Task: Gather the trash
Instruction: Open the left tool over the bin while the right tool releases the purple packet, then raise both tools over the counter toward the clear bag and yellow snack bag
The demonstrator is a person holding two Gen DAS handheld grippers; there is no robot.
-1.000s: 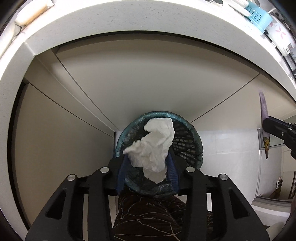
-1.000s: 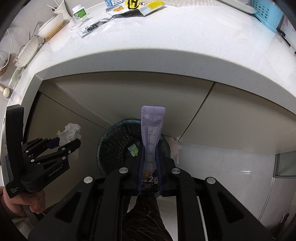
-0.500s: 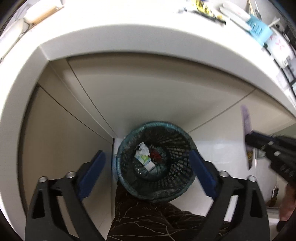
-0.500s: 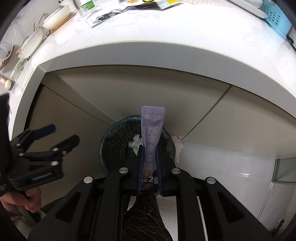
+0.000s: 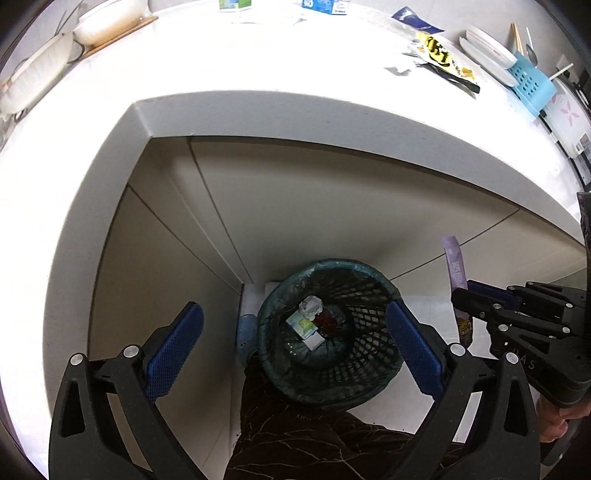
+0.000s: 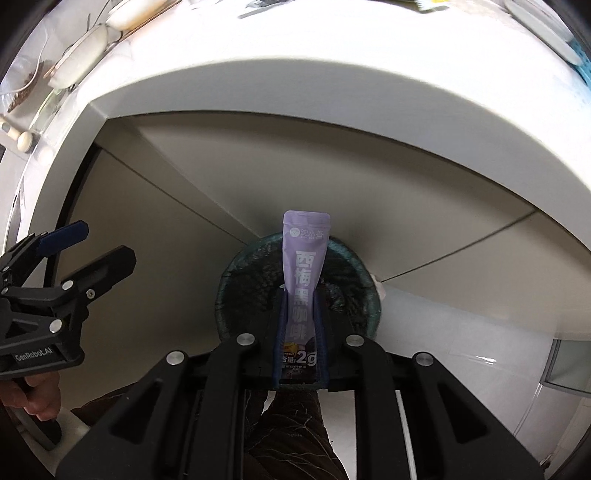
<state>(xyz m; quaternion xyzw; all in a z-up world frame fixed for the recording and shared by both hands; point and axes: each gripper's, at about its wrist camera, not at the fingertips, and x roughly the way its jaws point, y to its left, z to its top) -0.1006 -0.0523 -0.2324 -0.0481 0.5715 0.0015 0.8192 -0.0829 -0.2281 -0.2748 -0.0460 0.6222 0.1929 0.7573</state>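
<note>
A dark mesh waste bin [image 5: 332, 264] stands on the floor under the counter edge. A crumpled white tissue [image 5: 311, 306] lies inside it with a small carton and other scraps. My left gripper [image 5: 293, 310] hangs over the bin, jaws wide open and empty, and it also shows at the left of the right wrist view [image 6: 103, 243]. My right gripper [image 6: 301, 295] pinches a purple coffee sachet [image 6: 304, 251] upright above the bin [image 6: 229, 280]. Its jaws are opening, though the pads still press the sachet. In the left wrist view the sachet [image 5: 456, 269] is right of the bin.
The white countertop [image 5: 258, 66] overhangs beige cabinet doors [image 5: 332, 206]. It carries a yellow wrapper [image 5: 439, 55], a blue basket [image 5: 532, 81], bowls [image 5: 107, 18] and cartons. A blue object [image 5: 245, 328] sits beside the bin. A person's dark patterned clothing [image 5: 314, 435] is below the bin.
My left gripper opened and the white tissue dropped into the bin; that gripper then rose. The right gripper carried the sachet left, over the bin.
</note>
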